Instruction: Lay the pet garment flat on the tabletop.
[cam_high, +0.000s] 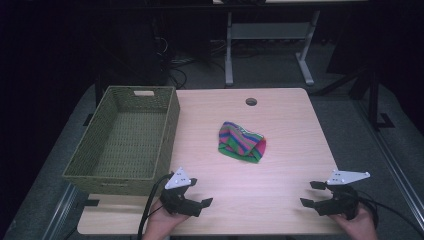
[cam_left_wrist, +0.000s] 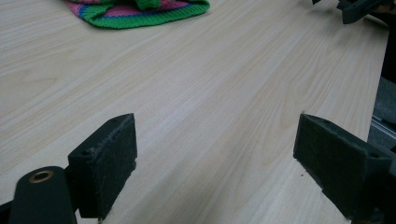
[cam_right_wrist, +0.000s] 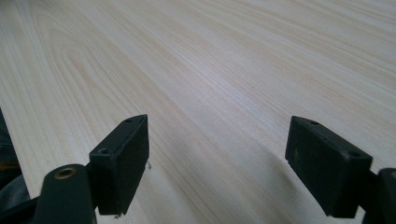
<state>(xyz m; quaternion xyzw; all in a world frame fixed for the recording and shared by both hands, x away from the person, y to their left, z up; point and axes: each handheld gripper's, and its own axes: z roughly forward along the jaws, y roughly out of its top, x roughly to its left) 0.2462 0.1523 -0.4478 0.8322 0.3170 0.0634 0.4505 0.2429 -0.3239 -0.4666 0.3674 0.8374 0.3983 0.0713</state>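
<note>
A striped knitted cloth (cam_high: 241, 142) in green, pink and blue lies bunched near the middle of the light wooden table (cam_high: 280, 125). Its green edge (cam_left_wrist: 140, 16) also lies at the top of the left gripper view. My left gripper (cam_high: 198, 192) rests near the front edge, left of centre, open with bare wood between its pads (cam_left_wrist: 105, 163). At the front right, my right gripper (cam_high: 312, 194) is open too, and its pads (cam_right_wrist: 122, 161) have nothing between them. Both grippers are well short of the cloth. The right gripper (cam_left_wrist: 355, 7) appears far off in the left gripper view.
An olive woven basket (cam_high: 170, 130) with nothing in it stands along the table's left side, close to my left gripper. A round cable hole (cam_high: 251, 101) sits near the far edge. Beyond the table are dark floor and the legs of a desk (cam_high: 229, 55).
</note>
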